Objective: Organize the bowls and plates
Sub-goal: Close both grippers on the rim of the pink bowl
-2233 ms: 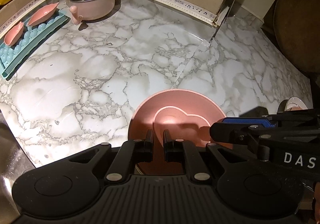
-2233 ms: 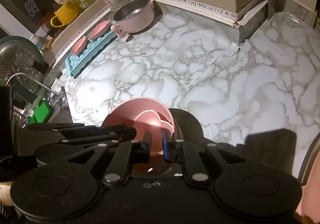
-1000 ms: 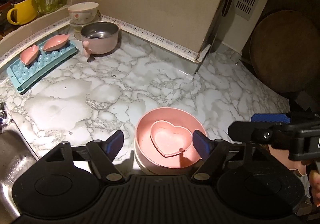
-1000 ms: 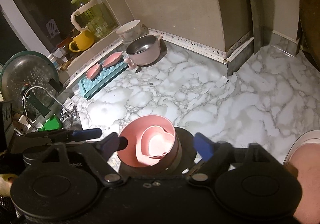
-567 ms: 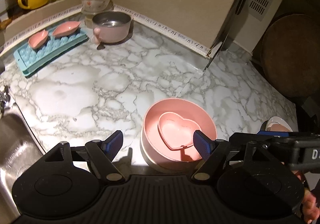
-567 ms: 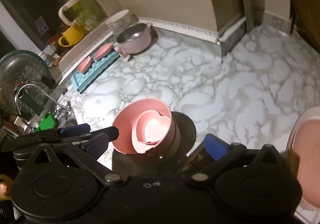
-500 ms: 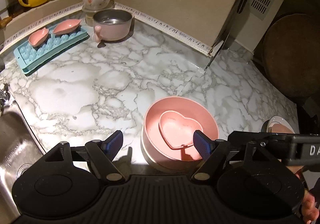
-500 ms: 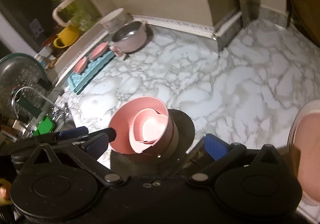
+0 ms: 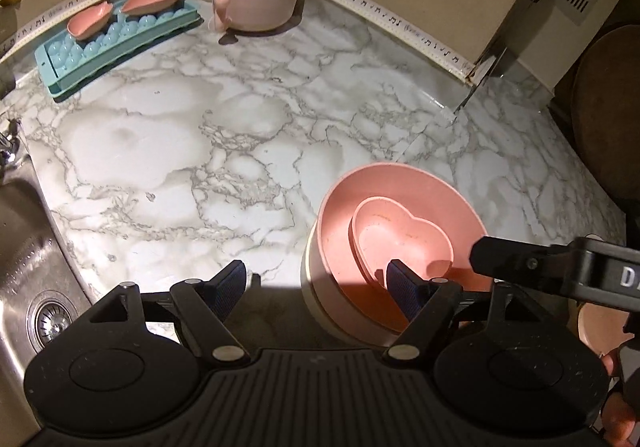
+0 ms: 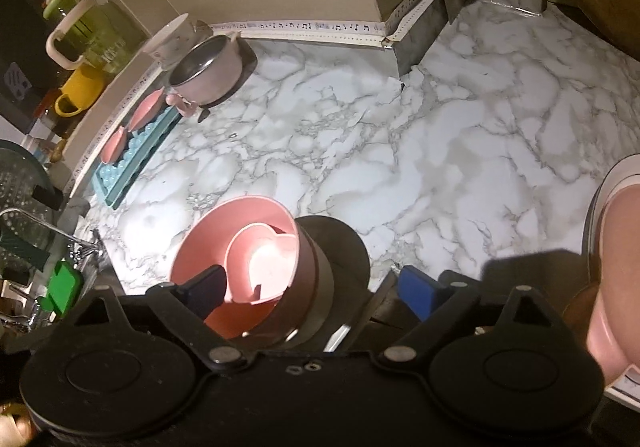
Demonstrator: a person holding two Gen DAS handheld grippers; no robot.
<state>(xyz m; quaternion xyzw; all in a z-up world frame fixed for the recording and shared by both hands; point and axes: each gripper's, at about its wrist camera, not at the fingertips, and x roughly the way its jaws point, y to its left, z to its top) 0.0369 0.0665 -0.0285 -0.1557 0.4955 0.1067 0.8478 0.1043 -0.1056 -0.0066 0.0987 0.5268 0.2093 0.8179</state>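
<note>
Two grippers hang over a pink bowl (image 9: 400, 223) with a heart dish (image 9: 400, 239) nested inside, stacked near the marble surface's (image 9: 200, 151) front edge. Left gripper (image 9: 320, 283) is spread and empty. Right gripper (image 10: 316, 283) is narrowing, its fingers astride the bowl's rim without pressing. Nesting looks done; next probably fetch another dish. Legible: "DA" on the right gripper.

Your left gripper's right finger (image 9: 402, 289) hides the near rim of the pink bowl (image 9: 400, 183); a pink plate (image 10: 616, 247) is cut by the right edge.
</note>
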